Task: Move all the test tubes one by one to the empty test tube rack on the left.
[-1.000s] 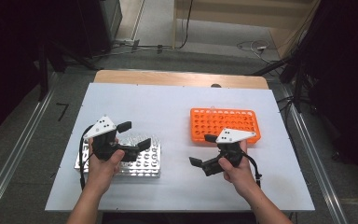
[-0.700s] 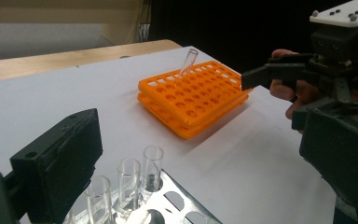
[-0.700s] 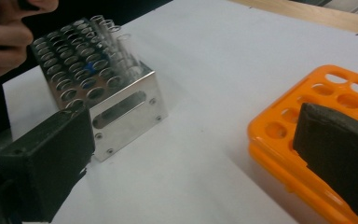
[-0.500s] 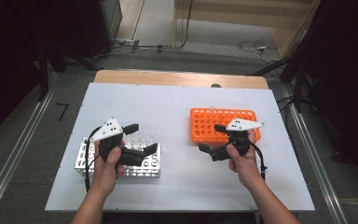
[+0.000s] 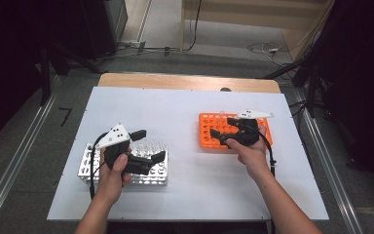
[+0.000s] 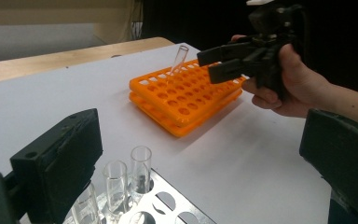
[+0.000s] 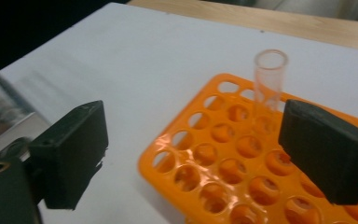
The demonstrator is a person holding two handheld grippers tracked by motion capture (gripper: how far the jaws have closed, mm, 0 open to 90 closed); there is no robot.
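High view looks down; gripper views close, level — all share orange rack (image 5: 216, 131).

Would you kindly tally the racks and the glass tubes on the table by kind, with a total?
Racks: 2, one orange rack and one metal rack.
Glass tubes that can be made out: 4, one tilted tube in the orange rack and three tubes in the metal rack.
Total: 6.
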